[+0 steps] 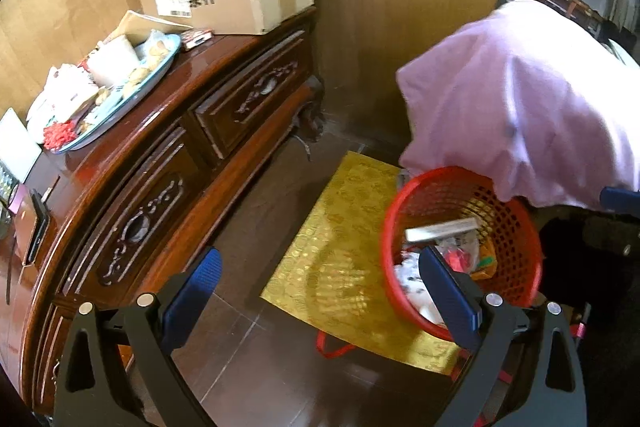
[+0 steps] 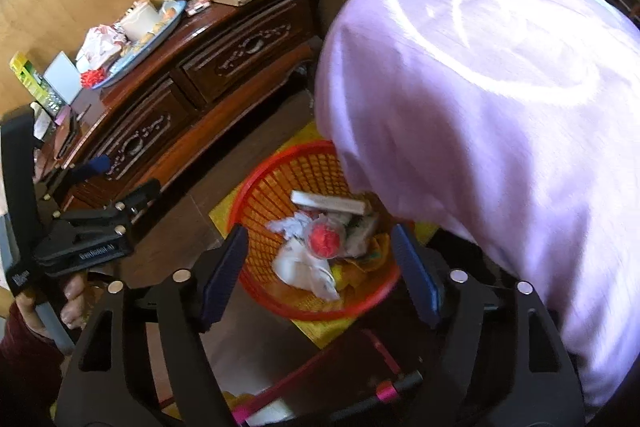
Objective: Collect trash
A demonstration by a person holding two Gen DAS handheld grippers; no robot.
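Since the red basket [image 2: 316,247] sits on the floor beside the counter [image 1: 168,99], both grippers — right gripper [image 2: 320,267] released above the trash, left gripper [image 1: 324,291] likewise spread and empty — angle downward.

Left gripper [image 1: 320,291]: black angular frame arms, round silver screw heads at the joints, two fingers faced with textured blue pads [image 1: 450,293]. Right gripper [image 2: 320,273]: same build, black frame, silver screws, blue ribbed pads [image 2: 224,277]. In the right wrist view the left gripper shows side-on at left, black body with white lettering, grey handle. Hand [image 2: 72,301] on that handle, dark red sleeve [image 2: 28,367] at the wrist. Pale lilac garment [image 2: 500,131], loose fabric.
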